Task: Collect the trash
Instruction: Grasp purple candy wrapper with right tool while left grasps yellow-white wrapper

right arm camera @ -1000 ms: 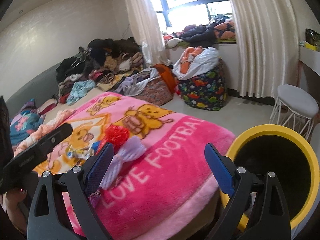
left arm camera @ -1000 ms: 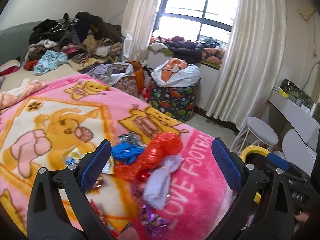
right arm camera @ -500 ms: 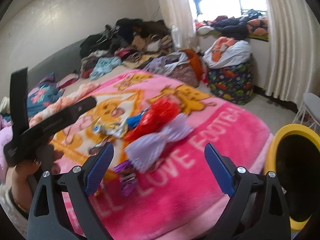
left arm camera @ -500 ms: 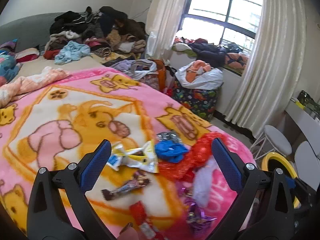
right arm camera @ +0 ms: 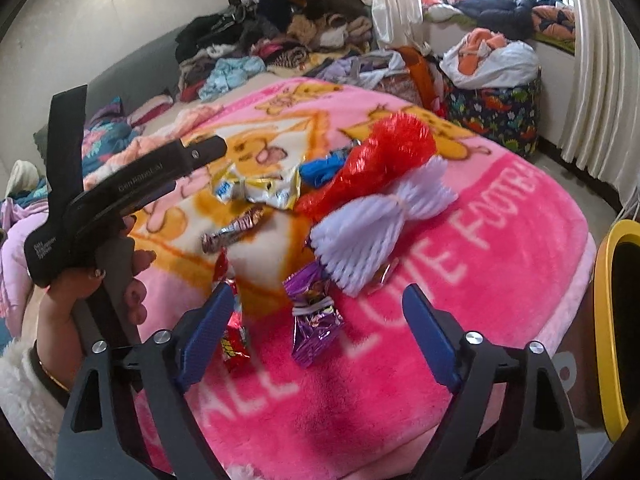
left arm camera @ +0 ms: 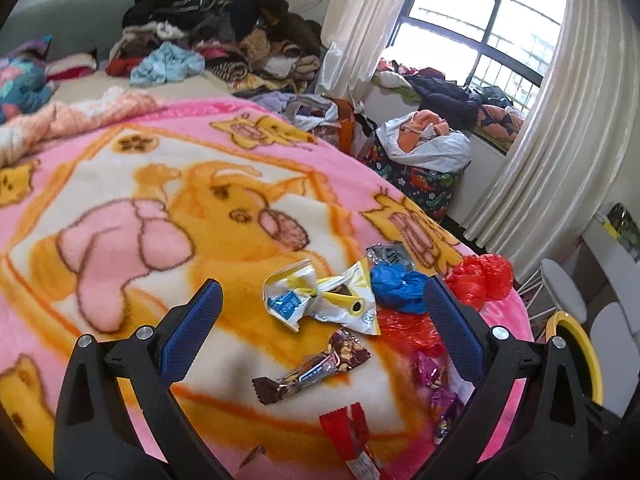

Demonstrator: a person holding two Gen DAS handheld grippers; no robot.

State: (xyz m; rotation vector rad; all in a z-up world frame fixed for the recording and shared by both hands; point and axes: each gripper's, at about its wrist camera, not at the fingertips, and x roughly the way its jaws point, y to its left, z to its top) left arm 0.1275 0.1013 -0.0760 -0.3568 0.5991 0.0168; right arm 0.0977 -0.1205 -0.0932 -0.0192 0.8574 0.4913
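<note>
Hovering wide open and empty, left claw (left arm camera: 320, 320) and right claw (right arm camera: 316, 328) partly hide blurred wrappers (left arm camera: 320, 300).

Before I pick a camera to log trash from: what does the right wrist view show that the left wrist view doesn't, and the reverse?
Only the right wrist view shows the left hand holding its gripper, and the white foam net. Only the left wrist view shows the window and the white stools. Both show the pink blanket, the chocolate bar wrapper, the white-and-yellow wrapper, the purple wrappers and the yellow bin.
</note>
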